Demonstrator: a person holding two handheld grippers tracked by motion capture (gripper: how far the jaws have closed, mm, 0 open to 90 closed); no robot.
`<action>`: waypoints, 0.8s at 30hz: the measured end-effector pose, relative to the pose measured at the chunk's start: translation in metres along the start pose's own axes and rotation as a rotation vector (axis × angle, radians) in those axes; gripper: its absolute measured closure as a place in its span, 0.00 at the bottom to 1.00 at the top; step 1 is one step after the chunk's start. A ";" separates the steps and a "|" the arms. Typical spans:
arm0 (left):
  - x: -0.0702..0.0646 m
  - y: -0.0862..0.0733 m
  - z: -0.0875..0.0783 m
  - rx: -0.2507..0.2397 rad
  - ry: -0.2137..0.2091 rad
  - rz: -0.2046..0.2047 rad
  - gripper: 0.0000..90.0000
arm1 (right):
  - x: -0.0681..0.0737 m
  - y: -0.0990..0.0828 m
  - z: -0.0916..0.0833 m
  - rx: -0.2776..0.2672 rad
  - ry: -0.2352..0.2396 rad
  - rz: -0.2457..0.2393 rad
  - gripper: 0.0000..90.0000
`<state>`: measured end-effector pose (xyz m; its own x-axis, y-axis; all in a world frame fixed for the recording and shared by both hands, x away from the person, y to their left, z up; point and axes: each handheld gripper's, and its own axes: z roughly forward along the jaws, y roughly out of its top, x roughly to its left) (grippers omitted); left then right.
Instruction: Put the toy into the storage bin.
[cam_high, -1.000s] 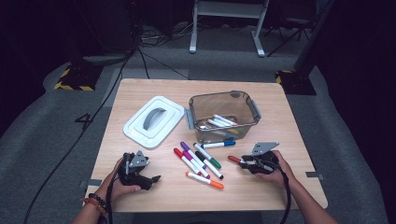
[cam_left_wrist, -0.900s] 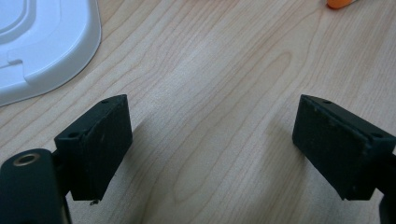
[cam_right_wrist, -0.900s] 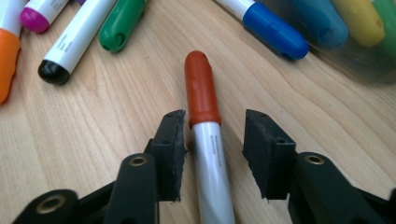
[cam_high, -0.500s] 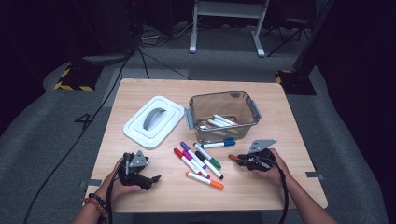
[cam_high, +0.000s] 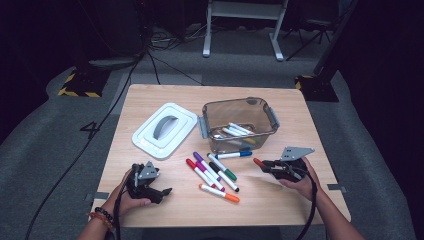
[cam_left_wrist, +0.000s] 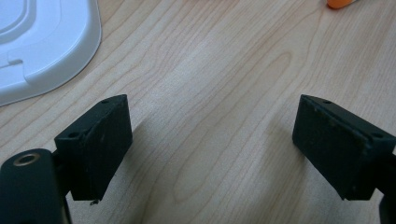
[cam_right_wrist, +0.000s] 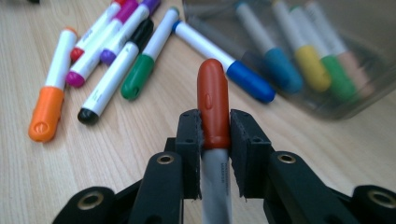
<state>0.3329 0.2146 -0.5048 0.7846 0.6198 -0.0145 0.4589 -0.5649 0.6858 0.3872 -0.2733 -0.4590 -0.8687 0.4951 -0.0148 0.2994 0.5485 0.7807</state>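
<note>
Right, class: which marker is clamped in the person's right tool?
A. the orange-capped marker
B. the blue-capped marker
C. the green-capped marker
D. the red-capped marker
D: in the right gripper view the right tool is shut on the red-capped marker, its cap sticking out past the pads, while the orange-capped marker, blue-capped marker and green-capped marker lie on the table.

White lid (cam_high: 163, 130) flat on wooden table (cam_high: 280, 200); black-yellow hazard block (cam_high: 80, 84) on grey floor.
</note>
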 end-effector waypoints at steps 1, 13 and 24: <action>0.000 0.000 0.000 0.000 0.000 0.000 0.14 | 0.000 0.002 -0.003 -0.010 -0.006 -0.002 0.83; 0.000 0.000 0.000 -0.001 -0.001 0.000 0.14 | -0.001 0.022 -0.053 -0.152 -0.068 -0.033 0.83; 0.000 0.000 0.001 -0.001 -0.002 -0.001 0.14 | -0.016 0.081 -0.082 -0.199 -0.115 -0.096 0.83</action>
<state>0.3334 0.2142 -0.5049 0.7849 0.6194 -0.0169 0.4595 -0.5635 0.6865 0.3933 -0.2921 -0.3443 -0.8352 0.5272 -0.1566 0.1245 0.4588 0.8798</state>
